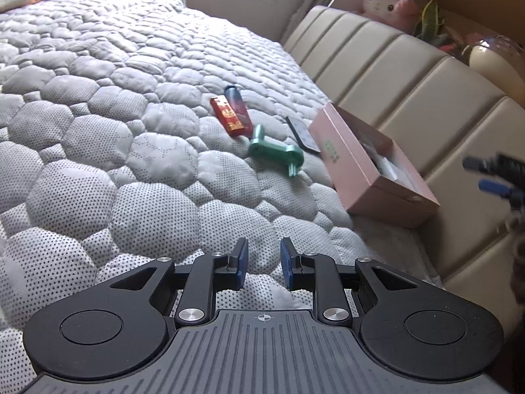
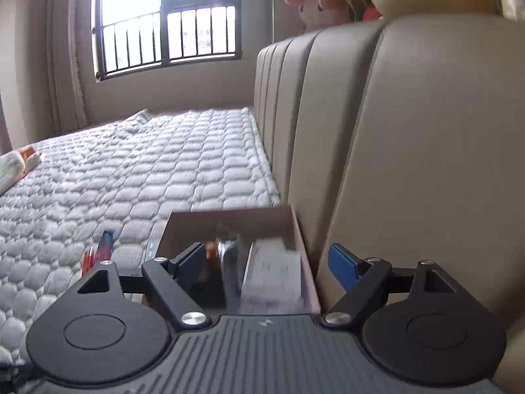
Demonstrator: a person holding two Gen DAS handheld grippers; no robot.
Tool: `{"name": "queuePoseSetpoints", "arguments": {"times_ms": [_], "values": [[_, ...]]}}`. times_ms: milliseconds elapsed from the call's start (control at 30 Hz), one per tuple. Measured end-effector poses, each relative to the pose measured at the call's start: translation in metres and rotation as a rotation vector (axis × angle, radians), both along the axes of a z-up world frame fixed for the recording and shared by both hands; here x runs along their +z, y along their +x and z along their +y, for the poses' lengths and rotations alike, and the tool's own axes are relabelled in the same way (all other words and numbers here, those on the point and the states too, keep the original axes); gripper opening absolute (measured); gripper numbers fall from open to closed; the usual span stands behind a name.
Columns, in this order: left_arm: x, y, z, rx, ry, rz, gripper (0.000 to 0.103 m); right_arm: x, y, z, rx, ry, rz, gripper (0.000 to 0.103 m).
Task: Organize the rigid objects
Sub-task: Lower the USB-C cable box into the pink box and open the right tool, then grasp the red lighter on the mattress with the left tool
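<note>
The left gripper (image 1: 264, 264) hovers over the bed (image 1: 98, 131), jaws narrow with nothing between them. The right gripper (image 2: 265, 266) hangs wide and empty above the pink box (image 1: 367, 170), which sits against the headboard (image 1: 410, 75) with items inside. Beyond the left gripper lie a green tool (image 1: 275, 151), a dark remote (image 1: 302, 133), a red pack (image 1: 228, 116) and a blue tube (image 1: 238, 105).

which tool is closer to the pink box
Right. The right tool hangs open just above the pink box; the left tool is back over the quilt, well short of it.
</note>
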State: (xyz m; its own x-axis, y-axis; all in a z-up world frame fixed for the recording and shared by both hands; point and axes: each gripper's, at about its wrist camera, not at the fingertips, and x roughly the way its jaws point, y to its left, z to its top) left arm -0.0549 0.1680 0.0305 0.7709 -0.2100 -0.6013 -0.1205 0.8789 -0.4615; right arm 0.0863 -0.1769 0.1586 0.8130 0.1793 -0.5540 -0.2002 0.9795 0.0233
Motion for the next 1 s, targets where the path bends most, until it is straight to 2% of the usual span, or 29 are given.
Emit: {"name": "queuePoseSetpoints", "arguments": {"times_ms": [200, 367, 500, 600, 733, 867, 1000], "values": [[0.002, 0.021, -0.012, -0.022, 0.041, -0.010, 0.023, -0.049, -0.049, -0.005, 0.040, -0.059, 0.078, 0.082], [0.014, 0.051, -0.017, -0.014, 0.104, -0.041, 0.023, -0.073, -0.086, 0.002, 0.074, -0.145, 0.029, 0.082], [0.023, 0.087, -0.001, 0.034, 0.046, -0.049, 0.023, -0.081, -0.106, 0.006, 0.158, -0.123, 0.031, 0.082], [0.026, 0.124, 0.019, 0.108, 0.023, -0.008, 0.023, -0.089, -0.110, 0.009, 0.187, -0.105, 0.049, 0.082], [0.016, 0.172, 0.041, 0.189, -0.009, 0.114, 0.023, -0.102, -0.112, 0.011, 0.205, -0.109, 0.069, 0.082], [0.008, 0.200, 0.040, 0.193, 0.045, 0.168, 0.023, -0.108, -0.115, 0.009, 0.207, -0.122, 0.061, 0.082], [0.002, 0.214, 0.031, 0.186, 0.127, 0.202, 0.029, -0.114, -0.110, 0.003, 0.202, -0.109, 0.077, 0.082]]}}
